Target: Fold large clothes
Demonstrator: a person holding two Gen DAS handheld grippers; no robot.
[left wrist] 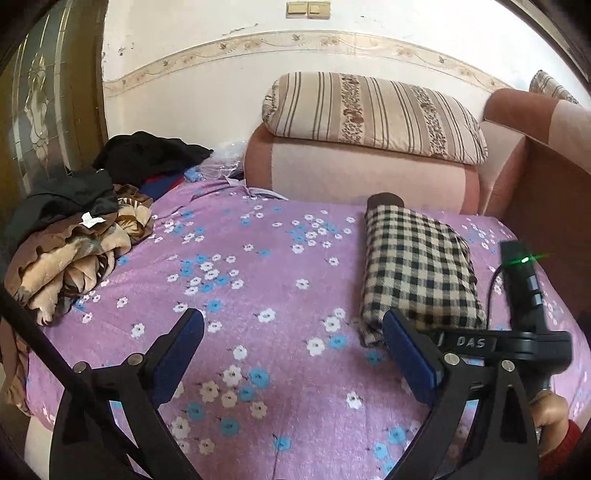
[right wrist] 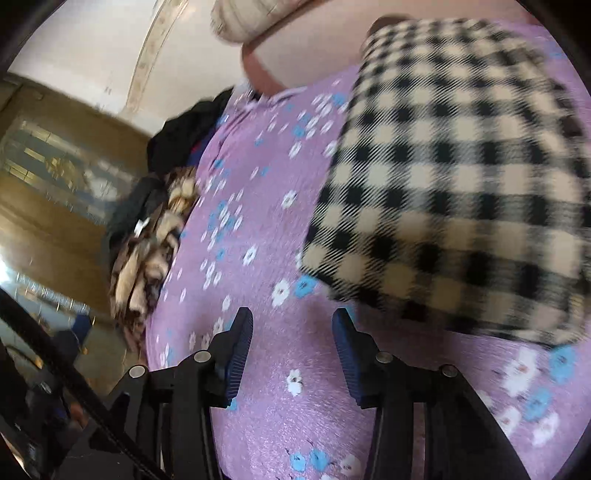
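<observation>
Lying folded on the purple floral bedsheet (left wrist: 258, 266): checked garment (left wrist: 417, 269). Left gripper (left wrist: 291, 325) spread wide, empty; right gripper (right wrist: 291, 321) parted, empty, just beside garment's near edge.

White wall (left wrist: 229, 99) with floral border strip (left wrist: 332, 40), switch plate (left wrist: 308, 9) above. Pink sofa (left wrist: 354, 173) against it, striped pillow (left wrist: 373, 114) on top. Glazed wooden door (left wrist: 40, 107) at left.

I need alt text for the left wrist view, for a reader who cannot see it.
A folded black-and-cream checked garment lies on a purple flowered bedsheet, just beyond the open, empty left gripper. A heap of unfolded clothes sits at the left edge, and a striped pillow rests on a pink sofa behind.
</observation>
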